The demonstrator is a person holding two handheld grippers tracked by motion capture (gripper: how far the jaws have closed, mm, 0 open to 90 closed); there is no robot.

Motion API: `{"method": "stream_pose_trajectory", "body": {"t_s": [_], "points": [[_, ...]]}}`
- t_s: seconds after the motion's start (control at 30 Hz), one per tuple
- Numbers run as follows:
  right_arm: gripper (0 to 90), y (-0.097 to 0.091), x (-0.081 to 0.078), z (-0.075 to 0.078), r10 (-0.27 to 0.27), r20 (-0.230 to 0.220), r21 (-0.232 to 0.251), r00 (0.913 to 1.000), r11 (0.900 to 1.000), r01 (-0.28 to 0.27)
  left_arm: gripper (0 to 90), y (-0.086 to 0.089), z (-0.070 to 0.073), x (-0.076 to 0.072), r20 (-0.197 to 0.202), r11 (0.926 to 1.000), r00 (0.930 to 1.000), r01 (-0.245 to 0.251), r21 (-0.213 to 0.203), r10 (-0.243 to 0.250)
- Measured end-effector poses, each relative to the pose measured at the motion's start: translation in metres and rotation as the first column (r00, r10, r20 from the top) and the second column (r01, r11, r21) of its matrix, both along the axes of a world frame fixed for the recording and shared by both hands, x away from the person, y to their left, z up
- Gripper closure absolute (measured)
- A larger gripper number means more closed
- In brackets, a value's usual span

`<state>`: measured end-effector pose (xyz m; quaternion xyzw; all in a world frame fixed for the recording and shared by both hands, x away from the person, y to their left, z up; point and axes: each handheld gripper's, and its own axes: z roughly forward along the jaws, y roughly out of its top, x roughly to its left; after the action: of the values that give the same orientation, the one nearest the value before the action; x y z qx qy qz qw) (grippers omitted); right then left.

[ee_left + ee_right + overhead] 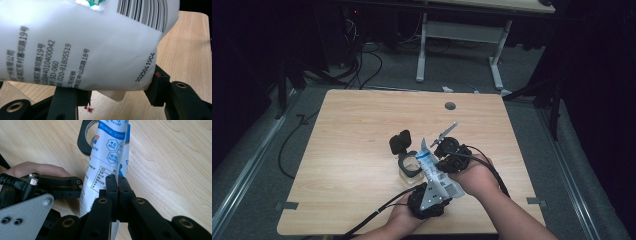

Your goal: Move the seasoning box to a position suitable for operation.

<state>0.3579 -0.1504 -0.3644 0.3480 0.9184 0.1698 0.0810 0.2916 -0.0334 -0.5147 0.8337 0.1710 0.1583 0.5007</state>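
- Right gripper (117, 185): jaws clamped flat together on the side seam of the white-and-blue pouch (105, 170), pads pressing the film between them.
- Left gripper (110, 95): jaws part-closed, one on each side of the pouch's lower body (82, 50). The right jaw meets the pouch corner, the left one sits under its bottom edge. Can't tell whether the pads actually press.
- High view: pouch (435, 172) sits at the table's 6 o'clock, near the front edge, slanted — top corner towards 11 o'clock, bottom end towards 5 o'clock.
- Left gripper (428, 201) is at 6 o'clock of the pouch, under its lower end, with the grey three-cornered plate on top. Right gripper (449, 155) is at its 2 o'clock, close against the upper half.
- Both of the person's hands come in from the bottom edge, and the two grippers are near each other.
- Clear jar (410, 167) with a black rim stands on the table (352, 130), just at 9 o'clock of the pouch. Its black lid (400, 142) is flipped up and stands at the jar's 11 o'clock.
- Right gripper view: the pouch top overlaps the jar opening (86, 137) — whether it touches the rim I can't tell.
- Round grommet hole (450, 106) at the table's 12 o'clock, well apart from everything.
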Motion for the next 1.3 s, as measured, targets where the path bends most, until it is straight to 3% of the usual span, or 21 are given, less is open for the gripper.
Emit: {"method": "stream_pose_trajectory", "body": {"t_s": [1.3], "points": [[90.0,0.026,0.013,0.002,0.049,0.006,-0.043,0.9988,0.9979,-0.048,46.5,0.009,0.006,0.003,-0.032,0.9991,0.9995,0.005,-0.041,-0.006]]}}
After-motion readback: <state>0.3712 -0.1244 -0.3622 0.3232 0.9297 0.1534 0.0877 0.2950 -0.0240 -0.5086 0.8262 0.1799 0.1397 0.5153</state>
